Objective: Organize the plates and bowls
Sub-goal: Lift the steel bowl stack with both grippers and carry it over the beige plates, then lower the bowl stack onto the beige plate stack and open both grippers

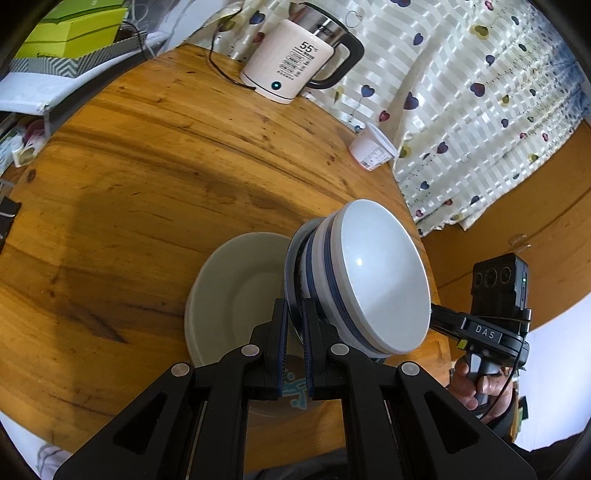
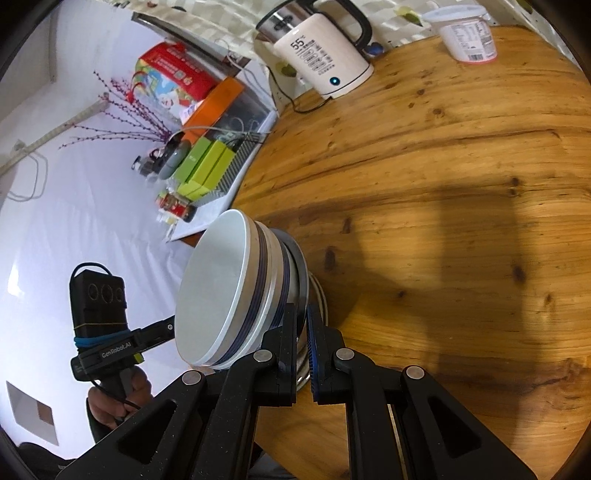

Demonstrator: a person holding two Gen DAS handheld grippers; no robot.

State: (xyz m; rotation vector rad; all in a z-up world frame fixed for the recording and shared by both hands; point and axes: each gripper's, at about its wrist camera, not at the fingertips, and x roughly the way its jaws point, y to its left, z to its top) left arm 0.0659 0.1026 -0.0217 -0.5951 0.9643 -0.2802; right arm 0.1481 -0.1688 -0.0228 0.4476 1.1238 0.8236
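A stack of nested white bowls with blue bands (image 1: 369, 277) sits on a dark-rimmed plate (image 1: 293, 258), all tilted on edge above the round wooden table (image 1: 147, 166). My left gripper (image 1: 294, 325) is shut on the plate's rim. My right gripper (image 2: 302, 332) is shut on the opposite rim of the same plate (image 2: 300, 269), with the bowls (image 2: 221, 295) to its left. A white plate (image 1: 236, 291) lies flat on the table just left of the held stack. A patterned dish (image 1: 295, 391) lies under my left fingers.
A white electric kettle (image 1: 291, 61) with its cord stands at the table's far edge. A yogurt cup (image 1: 371, 149) stands by the heart-patterned curtain (image 1: 480, 92). Green boxes (image 1: 70, 33) and clutter sit on a shelf beyond the table's left edge.
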